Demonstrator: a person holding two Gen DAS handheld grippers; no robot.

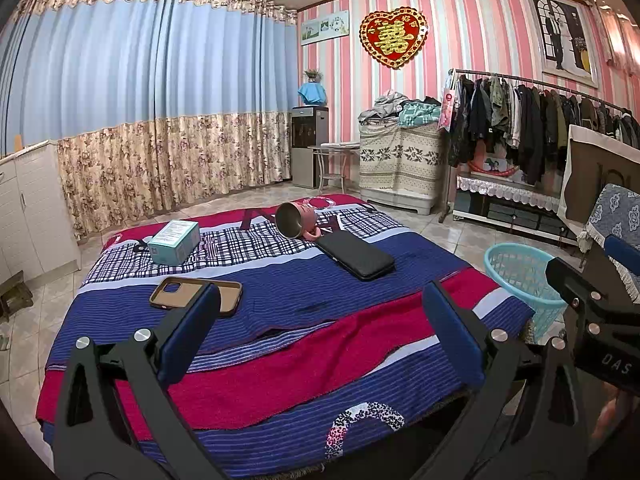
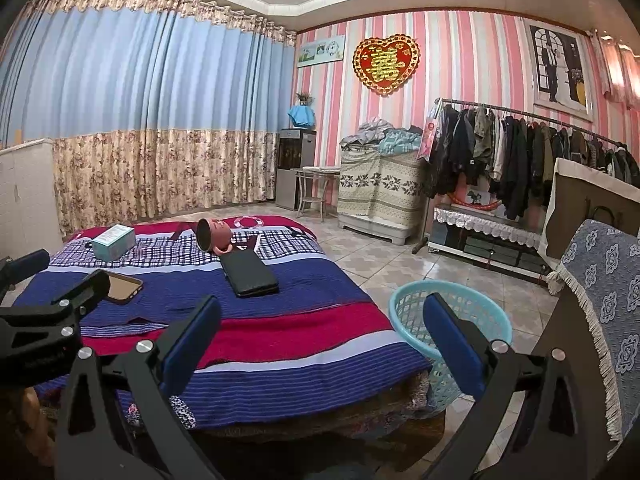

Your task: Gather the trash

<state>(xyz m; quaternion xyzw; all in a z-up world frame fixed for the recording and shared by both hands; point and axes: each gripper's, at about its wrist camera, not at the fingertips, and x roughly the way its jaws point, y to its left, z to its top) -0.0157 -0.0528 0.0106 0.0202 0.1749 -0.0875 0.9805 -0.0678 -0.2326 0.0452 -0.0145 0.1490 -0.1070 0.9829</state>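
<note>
A low table covered with a blue, red and plaid cloth (image 1: 280,300) holds a teal box (image 1: 174,241), a brown phone case (image 1: 192,294), a tipped pink cup (image 1: 298,222) and a black wallet-like case (image 1: 356,255). A light blue plastic basket (image 1: 520,280) stands on the floor at the table's right. My left gripper (image 1: 320,336) is open and empty above the table's near part. My right gripper (image 2: 320,344) is open and empty, between the table's right corner and the basket (image 2: 452,320). The same items show in the right wrist view: box (image 2: 114,241), phone case (image 2: 122,286), cup (image 2: 214,235), black case (image 2: 250,272).
A chair with a blue patterned cover (image 2: 600,320) stands close on the right. A clothes rack (image 1: 540,128), a low cabinet (image 1: 508,204), a covered chest (image 1: 400,160) and a water dispenser (image 1: 308,144) line the far wall. White cabinets (image 1: 28,216) stand at left. The floor is tiled.
</note>
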